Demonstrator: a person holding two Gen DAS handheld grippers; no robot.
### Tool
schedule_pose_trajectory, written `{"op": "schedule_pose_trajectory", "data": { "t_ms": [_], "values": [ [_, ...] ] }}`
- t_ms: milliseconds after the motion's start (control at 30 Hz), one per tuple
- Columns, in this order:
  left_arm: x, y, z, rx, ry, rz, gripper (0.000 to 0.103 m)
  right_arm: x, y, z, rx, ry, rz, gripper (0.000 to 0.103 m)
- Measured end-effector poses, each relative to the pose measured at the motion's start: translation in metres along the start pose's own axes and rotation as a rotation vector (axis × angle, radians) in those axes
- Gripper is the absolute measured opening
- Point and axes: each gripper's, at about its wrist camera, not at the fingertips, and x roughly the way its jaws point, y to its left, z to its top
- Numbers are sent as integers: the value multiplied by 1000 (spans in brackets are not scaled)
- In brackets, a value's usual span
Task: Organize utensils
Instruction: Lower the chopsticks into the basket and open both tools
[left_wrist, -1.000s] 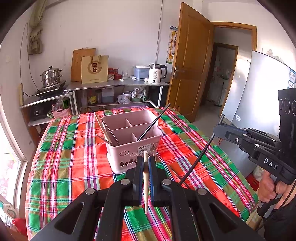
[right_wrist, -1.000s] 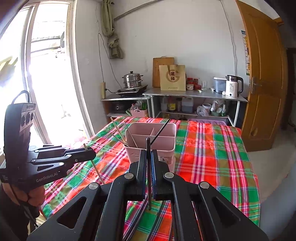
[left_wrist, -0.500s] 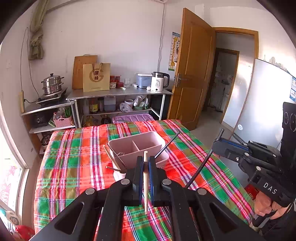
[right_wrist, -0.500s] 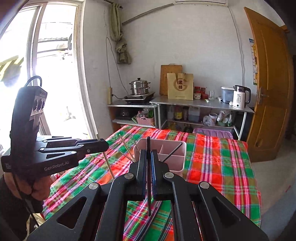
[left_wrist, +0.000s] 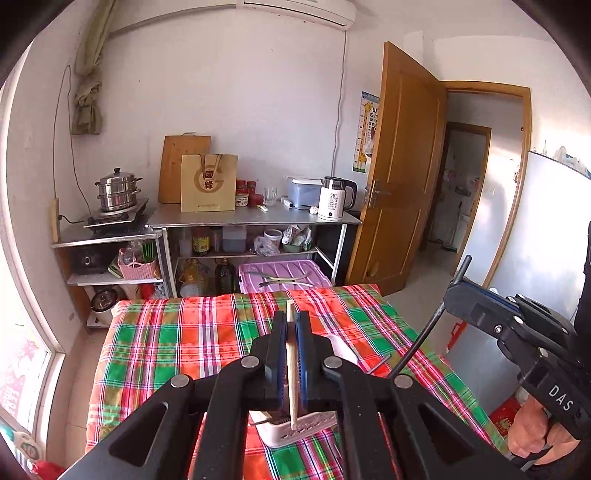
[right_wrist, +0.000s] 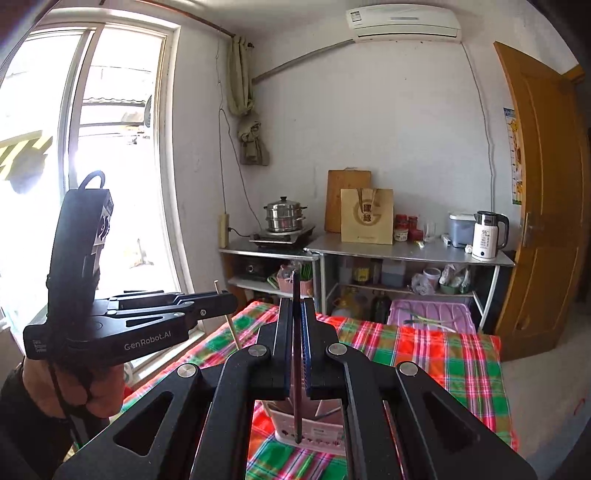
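Two grippers, one chopstick each, above the checked tablecloth

The left gripper is pinched on a pale wooden chopstick, the right gripper on a dark chopstick. The pink utensil holder stands below, at 6 o'clock in both views, mostly hidden behind the jaws.

1. We see a pale wooden chopstick standing nearly upright, clamped mid-length.
2. A dark chopstick stands upright too, likewise clamped.
3. The pink utensil caddy sits on the plaid cloth below, mostly hidden; its compartments we cannot make out.
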Motion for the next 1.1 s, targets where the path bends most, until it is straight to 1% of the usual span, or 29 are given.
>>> {"op": "schedule_pose_trajectory", "data": {
  "t_ms": [167, 333, 700, 800, 900, 1033, 1100],
  "values": [
    [18, 5, 6, 6, 1, 25, 5, 18, -2, 5, -6, -11, -17, 4],
    [40, 13, -4, -4, 30, 26, 5, 35, -8, -1, 11, -2, -23, 4],
    [77, 26, -45, -29, 138, 18, 5, 58, -22, -40, 44, 119, -33, 4],
    [83, 27, -54, -34, 167, 19, 5, 60, -22, -48, 44, 151, -24, 4],
    [83, 26, -61, -41, 177, 20, 5, 57, -22, -53, 42, 162, -17, 5],
    [81, 27, -65, -44, 180, 31, 5, 52, -21, -55, 41, 163, -21, 11],
    [76, 27, -66, -47, 176, 36, 6, 48, -22, -56, 44, 160, -23, 11]
  ]
}}
